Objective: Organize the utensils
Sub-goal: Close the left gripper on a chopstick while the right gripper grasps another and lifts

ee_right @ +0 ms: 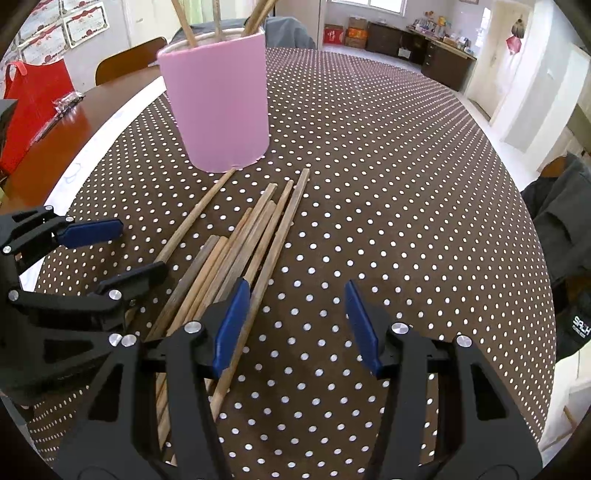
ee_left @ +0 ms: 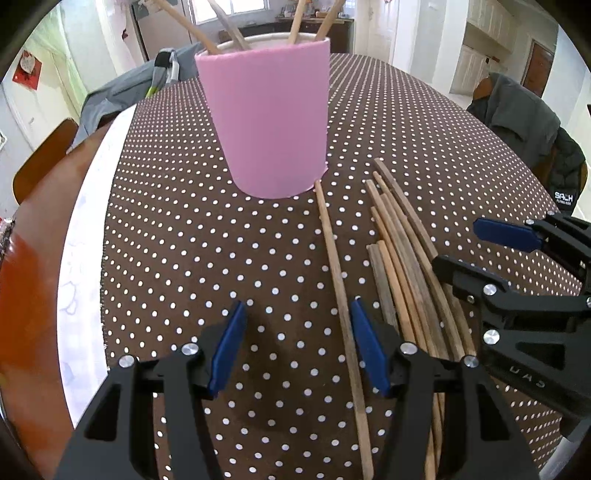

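A pink cup [ee_left: 271,118] stands on the dotted tablecloth and holds several wooden chopsticks [ee_left: 236,31]; it also shows in the right wrist view [ee_right: 218,103]. A pile of loose chopsticks [ee_left: 402,266] lies on the cloth in front of it, also in the right wrist view [ee_right: 236,251]. One single chopstick [ee_left: 340,295] lies apart, its tip touching the cup's base. My left gripper [ee_left: 297,343] is open and empty, left of the pile. My right gripper [ee_right: 297,325] is open and empty, right of the pile; it also shows in the left wrist view [ee_left: 476,247].
The brown white-dotted tablecloth [ee_right: 388,184] covers a round table with a white strip [ee_left: 81,266] at its left edge. A red bag [ee_right: 29,107] sits on a wooden table at left. Chairs with dark jackets [ee_left: 524,122] stand at the right.
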A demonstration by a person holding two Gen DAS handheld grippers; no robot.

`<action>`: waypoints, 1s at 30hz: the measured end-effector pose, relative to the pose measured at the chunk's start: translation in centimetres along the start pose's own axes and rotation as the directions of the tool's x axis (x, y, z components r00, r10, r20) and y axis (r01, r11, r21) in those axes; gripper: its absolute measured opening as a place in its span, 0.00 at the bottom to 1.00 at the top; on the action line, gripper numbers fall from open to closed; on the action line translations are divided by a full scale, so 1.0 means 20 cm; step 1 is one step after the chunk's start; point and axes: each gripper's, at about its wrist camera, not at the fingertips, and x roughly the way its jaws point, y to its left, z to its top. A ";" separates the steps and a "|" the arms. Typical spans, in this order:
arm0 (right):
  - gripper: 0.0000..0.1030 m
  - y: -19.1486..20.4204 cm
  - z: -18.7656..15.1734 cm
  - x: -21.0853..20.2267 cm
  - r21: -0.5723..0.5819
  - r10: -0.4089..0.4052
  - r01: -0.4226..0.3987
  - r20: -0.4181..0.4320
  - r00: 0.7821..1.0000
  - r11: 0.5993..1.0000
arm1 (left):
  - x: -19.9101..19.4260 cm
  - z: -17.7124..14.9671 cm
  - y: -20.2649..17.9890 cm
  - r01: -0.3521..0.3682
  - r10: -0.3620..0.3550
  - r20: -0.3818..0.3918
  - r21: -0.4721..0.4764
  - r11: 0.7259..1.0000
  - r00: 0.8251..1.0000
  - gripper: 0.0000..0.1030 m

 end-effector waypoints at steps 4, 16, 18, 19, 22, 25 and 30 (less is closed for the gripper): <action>0.52 -0.05 0.02 0.02 0.010 0.034 -0.033 -0.048 0.998 0.999 | 0.02 0.05 0.01 0.007 -0.007 -0.041 -0.016 1.000 0.999 0.57; 0.12 -0.16 0.21 0.10 -0.011 0.114 -0.119 -0.208 0.972 0.993 | 0.06 0.18 -0.02 0.060 -0.063 -0.085 -0.031 0.998 0.994 0.06; 0.08 -0.22 0.20 0.09 0.030 0.156 -0.153 -0.191 0.969 0.988 | 0.06 0.17 -0.01 0.088 -0.090 -0.068 -0.043 0.995 0.994 0.05; 0.06 -0.24 0.19 0.08 0.048 0.181 -0.175 -0.172 0.968 0.983 | 0.05 0.16 -0.01 0.095 -0.097 -0.053 -0.047 0.994 0.994 0.05; 0.05 -0.29 0.16 0.04 0.078 0.227 -0.219 -0.116 0.967 0.973 | -0.03 0.14 -0.01 0.119 -0.118 0.029 -0.043 0.992 0.993 0.05; 0.05 -0.36 0.12 -0.04 0.114 0.273 -0.269 -0.026 0.962 0.956 | -0.13 0.13 -0.01 0.157 -0.152 0.115 -0.039 0.987 0.982 0.05; 0.05 -0.48 0.08 -0.23 0.150 0.319 -0.339 0.142 0.937 0.929 | -0.30 0.11 -0.02 0.224 -0.211 0.264 -0.017 0.974 0.941 0.05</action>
